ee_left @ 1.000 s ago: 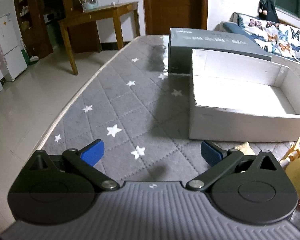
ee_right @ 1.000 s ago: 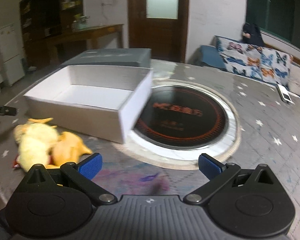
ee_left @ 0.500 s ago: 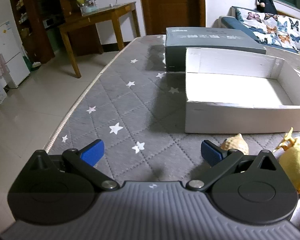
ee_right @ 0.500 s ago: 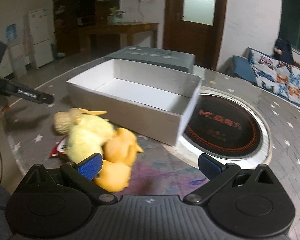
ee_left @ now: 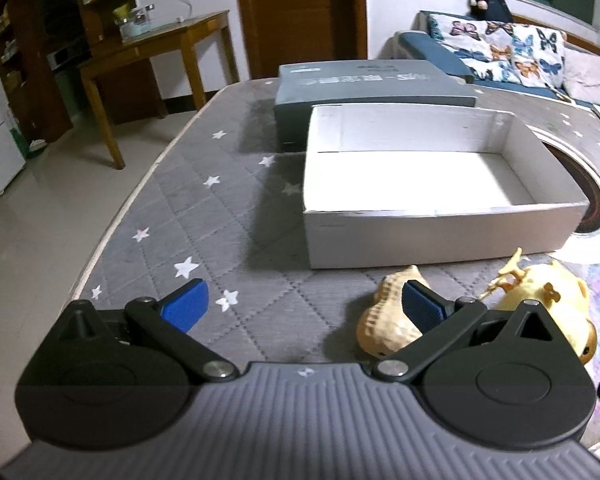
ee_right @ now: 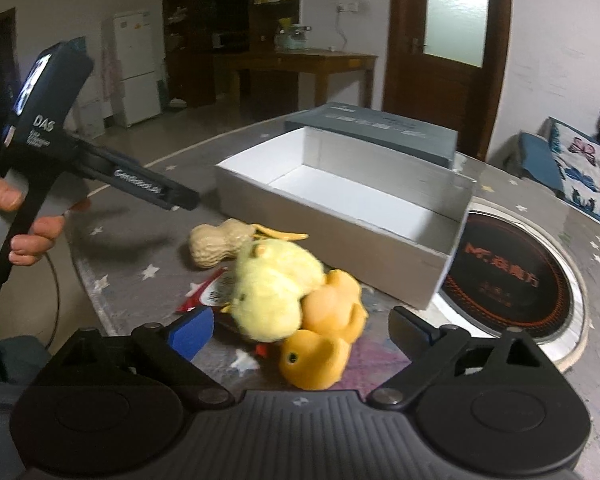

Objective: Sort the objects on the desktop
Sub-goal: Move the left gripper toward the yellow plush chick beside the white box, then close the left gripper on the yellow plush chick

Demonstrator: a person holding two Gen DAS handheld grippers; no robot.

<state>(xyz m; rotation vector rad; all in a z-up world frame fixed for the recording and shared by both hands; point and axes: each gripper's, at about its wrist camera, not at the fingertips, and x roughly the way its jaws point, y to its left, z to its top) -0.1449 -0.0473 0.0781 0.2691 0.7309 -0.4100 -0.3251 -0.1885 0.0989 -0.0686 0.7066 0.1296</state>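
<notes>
A pile of toys lies in front of the white open box (ee_right: 340,248): a pale yellow plush chick (ee_right: 276,288), an orange rubber duck (ee_right: 320,356), a peanut toy (ee_right: 216,246) and a red-and-white packet (ee_right: 208,294). My right gripper (ee_right: 302,330) hangs just over the pile and its jaws are closing. The chick and duck lie between its fingers, and the pads do not touch them. My left gripper (ee_left: 302,306) is open with nothing in it. The peanut toy (ee_left: 384,324) lies by its right finger and the chick (ee_left: 548,296) further right. A hand holds the left gripper (ee_right: 184,202) in the right wrist view.
A grey box lid (ee_left: 372,84) lies behind the white box (ee_left: 420,232). A round black induction cooker (ee_right: 512,276) is set into the star-patterned table cover right of the box. The table's rounded edge (ee_left: 112,236) runs along the left. A sofa (ee_left: 500,48) stands beyond.
My right gripper has swung left from the cooker to the toy pile, which now lies between its fingers, and its jaws have narrowed a little. The left gripper drifted right, bringing the peanut beside its right finger.
</notes>
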